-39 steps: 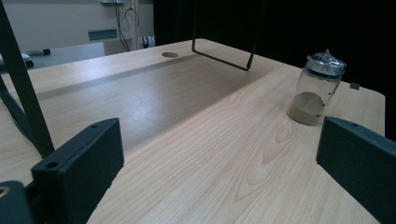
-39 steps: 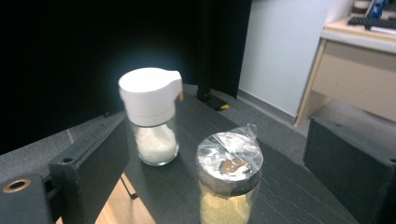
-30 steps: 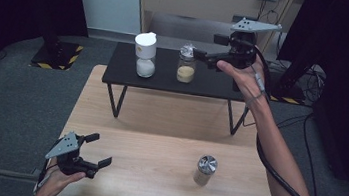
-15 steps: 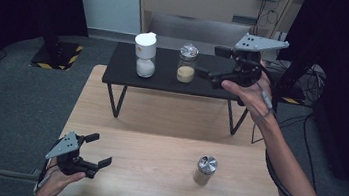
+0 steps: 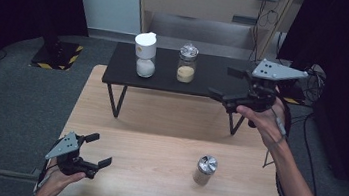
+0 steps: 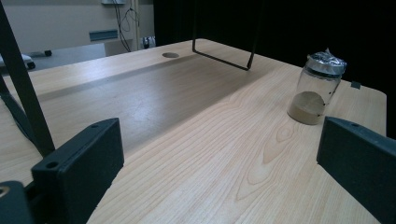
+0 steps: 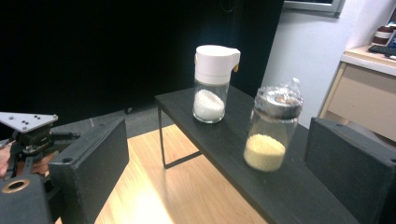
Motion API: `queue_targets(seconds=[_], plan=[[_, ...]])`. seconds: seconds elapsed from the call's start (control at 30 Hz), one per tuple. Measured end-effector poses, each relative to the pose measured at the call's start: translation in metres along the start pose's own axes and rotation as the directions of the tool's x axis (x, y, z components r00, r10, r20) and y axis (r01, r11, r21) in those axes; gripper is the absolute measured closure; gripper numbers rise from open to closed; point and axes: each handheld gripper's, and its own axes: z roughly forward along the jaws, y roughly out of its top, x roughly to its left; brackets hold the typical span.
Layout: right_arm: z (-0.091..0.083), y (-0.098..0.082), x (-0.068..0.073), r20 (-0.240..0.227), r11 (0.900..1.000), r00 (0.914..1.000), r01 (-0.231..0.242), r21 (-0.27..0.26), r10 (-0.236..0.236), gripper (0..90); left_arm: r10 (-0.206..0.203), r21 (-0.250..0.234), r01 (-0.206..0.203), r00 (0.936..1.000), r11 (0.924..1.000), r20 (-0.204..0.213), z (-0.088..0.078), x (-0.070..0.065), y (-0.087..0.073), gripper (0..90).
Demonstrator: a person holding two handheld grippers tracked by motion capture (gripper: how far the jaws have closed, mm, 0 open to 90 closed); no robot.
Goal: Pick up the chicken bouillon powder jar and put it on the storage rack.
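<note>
No text, label, brand or number can be read anywhere in these views; the one sign-like marking is the yellow-and-black striped hazard tape on the dark base standing on the floor at the left of the high view.

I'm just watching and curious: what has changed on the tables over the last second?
The right gripper, open and empty, drew back rightward and down from the yellow-grain jar on the black shelf. Nothing was grasped or released. The left gripper, white-lidded jar and jar on the wooden table stayed put.
</note>
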Motion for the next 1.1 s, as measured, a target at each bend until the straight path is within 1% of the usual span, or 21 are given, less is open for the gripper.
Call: queue_targets(seconds=[0.17,0.2,0.27,0.4,0.67,0.77,0.83,0.9,1.1], plan=[[-0.021,-0.014,0.013,0.033,1.000,0.9994,0.012,-0.006,-0.012,6.8,0.003,0.001,-0.003,1.0000,1.0000,0.002,0.000,0.000,0.000,0.0],[-0.024,-0.018,0.015,0.036,1.000,0.9993,0.009,-0.010,-0.009,6.8,0.004,0.001,-0.004,1.0000,1.0000,0.002,0.000,0.000,0.000,0.0],[-0.032,-0.023,0.020,0.055,1.000,0.9984,0.014,-0.011,-0.013,6.8,0.003,0.000,-0.003,1.0000,1.0000,0.002,0.000,0.000,0.000,0.0],[-0.045,-0.033,0.027,0.071,1.000,0.9974,0.009,-0.010,-0.008,6.5,0.005,0.002,-0.005,1.0000,1.0000,0.003,0.000,0.000,0.001,0.0],[-0.067,-0.054,0.041,0.104,1.000,0.9946,0.012,-0.015,-0.010,6.5,0.010,0.001,-0.010,0.9999,0.9999,0.001,0.000,-0.001,0.001,0.0],[-0.074,-0.063,0.047,0.128,0.999,0.9917,0.022,-0.023,-0.019,6.2,0.011,0.001,-0.011,0.9999,0.9999,-0.001,-0.001,-0.002,0.001,0.0],[-0.078,-0.070,0.049,0.136,0.999,0.9907,0.012,-0.033,-0.007,5.9,0.011,0.001,-0.011,0.9999,0.9999,-0.003,-0.001,-0.002,0.001,0.0],[-0.082,-0.077,0.052,0.146,0.999,0.9893,0.010,-0.032,-0.005,5.9,0.012,-0.001,-0.012,0.9999,0.9999,-0.004,-0.002,-0.002,0.001,0.0],[-0.093,-0.099,0.057,0.162,0.999,0.9862,-0.029,-0.033,0.034,5.8,0.011,-0.009,-0.011,0.9997,0.9999,-0.021,-0.005,-0.003,0.000,0.0]])
